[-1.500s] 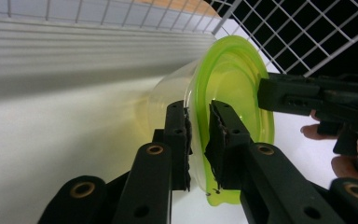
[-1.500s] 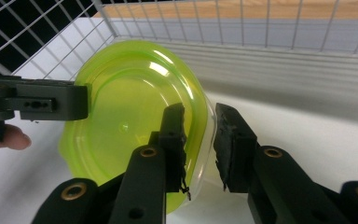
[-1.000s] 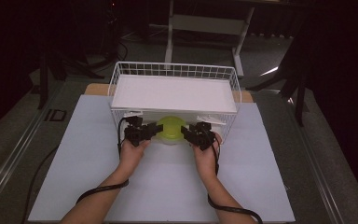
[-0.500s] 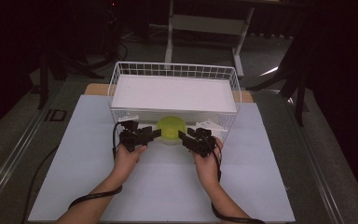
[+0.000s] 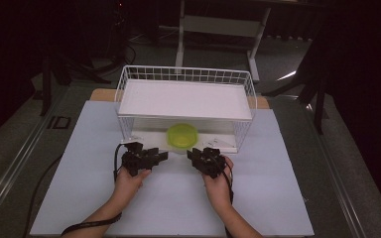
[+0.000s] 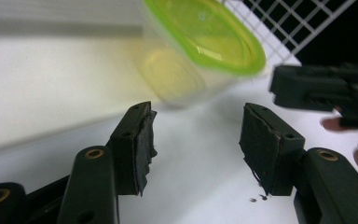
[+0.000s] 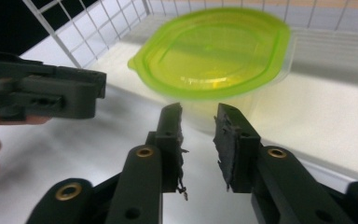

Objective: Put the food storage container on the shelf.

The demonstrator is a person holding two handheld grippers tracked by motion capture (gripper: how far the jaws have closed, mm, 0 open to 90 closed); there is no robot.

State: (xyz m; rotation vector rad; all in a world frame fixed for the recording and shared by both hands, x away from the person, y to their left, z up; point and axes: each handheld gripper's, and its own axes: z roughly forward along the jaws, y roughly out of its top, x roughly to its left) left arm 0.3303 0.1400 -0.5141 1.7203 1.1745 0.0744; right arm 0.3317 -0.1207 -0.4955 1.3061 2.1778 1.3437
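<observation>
Though shelved in the wire basket, green-lidded tub free of both empty, parted hand-held grippers.

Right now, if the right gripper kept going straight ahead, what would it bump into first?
Probably the clear container with the green lid. It sits right ahead of the right gripper on the wire rack's lower shelf, with nothing between them, though depth is hard to judge.
</observation>
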